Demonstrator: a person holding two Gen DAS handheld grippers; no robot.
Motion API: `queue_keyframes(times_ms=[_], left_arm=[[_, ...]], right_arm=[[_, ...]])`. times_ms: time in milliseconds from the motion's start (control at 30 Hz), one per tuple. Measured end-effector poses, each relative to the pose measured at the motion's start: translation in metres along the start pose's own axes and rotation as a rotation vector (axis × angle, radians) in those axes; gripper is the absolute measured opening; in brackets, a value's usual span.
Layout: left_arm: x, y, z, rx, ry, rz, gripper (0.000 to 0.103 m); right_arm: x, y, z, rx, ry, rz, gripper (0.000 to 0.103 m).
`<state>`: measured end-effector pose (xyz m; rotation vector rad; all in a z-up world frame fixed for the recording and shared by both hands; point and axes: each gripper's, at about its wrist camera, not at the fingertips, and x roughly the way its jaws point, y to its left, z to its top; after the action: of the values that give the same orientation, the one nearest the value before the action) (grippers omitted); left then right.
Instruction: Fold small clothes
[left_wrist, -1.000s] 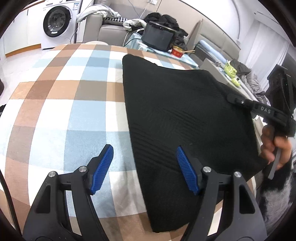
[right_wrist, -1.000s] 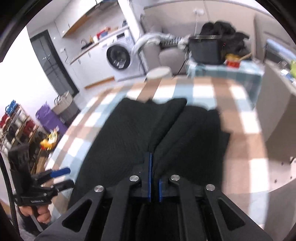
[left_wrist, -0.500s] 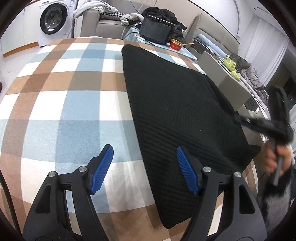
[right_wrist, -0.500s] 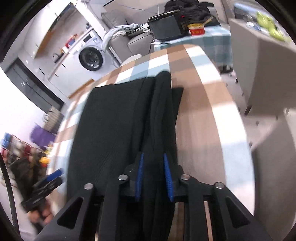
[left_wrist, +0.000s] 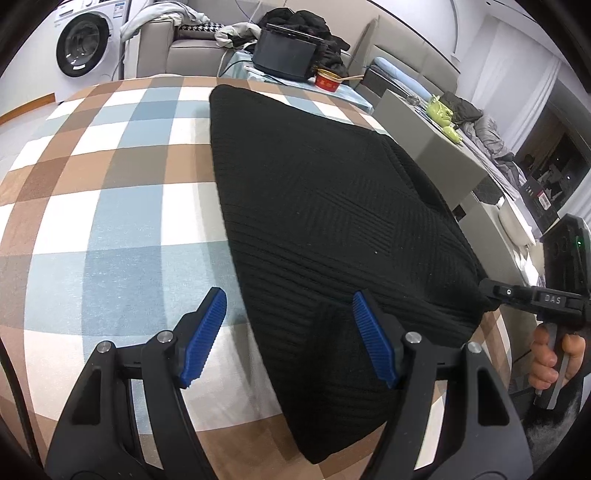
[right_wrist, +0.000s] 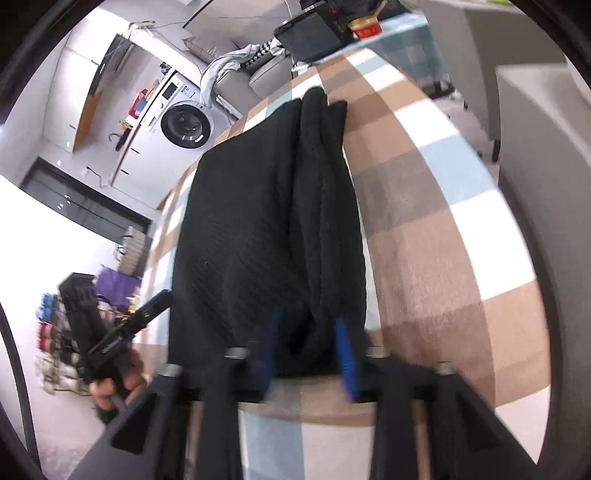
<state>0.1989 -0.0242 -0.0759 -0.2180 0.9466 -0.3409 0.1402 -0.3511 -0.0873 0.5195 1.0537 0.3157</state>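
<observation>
A black knit garment (left_wrist: 325, 192) lies flat on the checked table cover (left_wrist: 110, 206), with a folded-in strip along its right side. My left gripper (left_wrist: 288, 332) hovers open over the garment's near left edge, one blue pad above the knit and the other above the cover. From the right wrist camera the garment (right_wrist: 240, 229) runs away from me. My right gripper (right_wrist: 306, 354) is at its near end, its jaws apart and closing, with the thick folded strip between the blurred pads. Seen from the left, the right gripper (left_wrist: 487, 290) touches the garment's near right corner.
A washing machine (left_wrist: 81, 48), a grey sofa with loose clothes, and a side table with a black box (left_wrist: 284, 55) and a red bowl stand beyond the table. A grey cabinet (left_wrist: 436, 147) is close to the table's right edge. A hand (left_wrist: 554, 362) holds the right gripper.
The right gripper has moved down along the garment's right side to its near corner and rolled. Its jaws, shut on the fabric a second ago, now stand apart. The left gripper barely moved.
</observation>
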Motion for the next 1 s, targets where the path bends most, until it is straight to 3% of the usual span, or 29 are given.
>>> queue_keyframes(times_ms=[167, 233, 300, 367, 467, 533, 733, 800, 867, 933, 1000], left_arm=[[-0.012, 0.01, 0.003, -0.025, -0.031, 0.007, 0.069], [-0.013, 0.012, 0.003, -0.025, -0.031, 0.014, 0.069], [-0.01, 0.013, 0.002, -0.024, -0.022, 0.025, 0.069], [-0.009, 0.013, 0.0, -0.019, -0.003, 0.037, 0.069], [-0.012, 0.007, -0.003, -0.003, -0.006, 0.012, 0.069], [-0.013, -0.001, -0.004, 0.018, -0.013, -0.004, 0.069], [-0.009, -0.041, -0.009, 0.154, -0.002, -0.068, 0.069], [-0.003, -0.052, -0.014, 0.212, 0.038, -0.083, 0.07], [0.003, -0.06, -0.022, 0.257, 0.067, -0.082, 0.07], [0.007, -0.066, -0.03, 0.302, 0.099, -0.082, 0.07], [0.008, -0.068, -0.038, 0.339, 0.104, -0.07, 0.07]], right_arm=[[-0.022, 0.012, 0.001, 0.008, -0.049, 0.11, 0.008], [-0.015, 0.01, -0.004, 0.019, -0.014, 0.089, 0.008], [0.005, -0.001, -0.009, 0.025, 0.041, -0.089, 0.01], [-0.002, -0.002, -0.008, 0.019, 0.006, -0.072, 0.015], [-0.025, 0.011, -0.001, -0.054, -0.094, -0.126, 0.029], [-0.033, 0.02, 0.007, -0.092, -0.137, -0.095, 0.034], [0.012, 0.042, 0.021, -0.186, -0.033, -0.042, 0.036], [0.034, 0.036, 0.019, -0.184, 0.01, -0.036, 0.031], [0.038, 0.034, 0.022, -0.181, 0.004, -0.054, 0.01], [0.024, 0.045, 0.021, -0.21, -0.028, -0.001, 0.008], [0.011, 0.053, 0.02, -0.24, -0.065, -0.009, 0.008]])
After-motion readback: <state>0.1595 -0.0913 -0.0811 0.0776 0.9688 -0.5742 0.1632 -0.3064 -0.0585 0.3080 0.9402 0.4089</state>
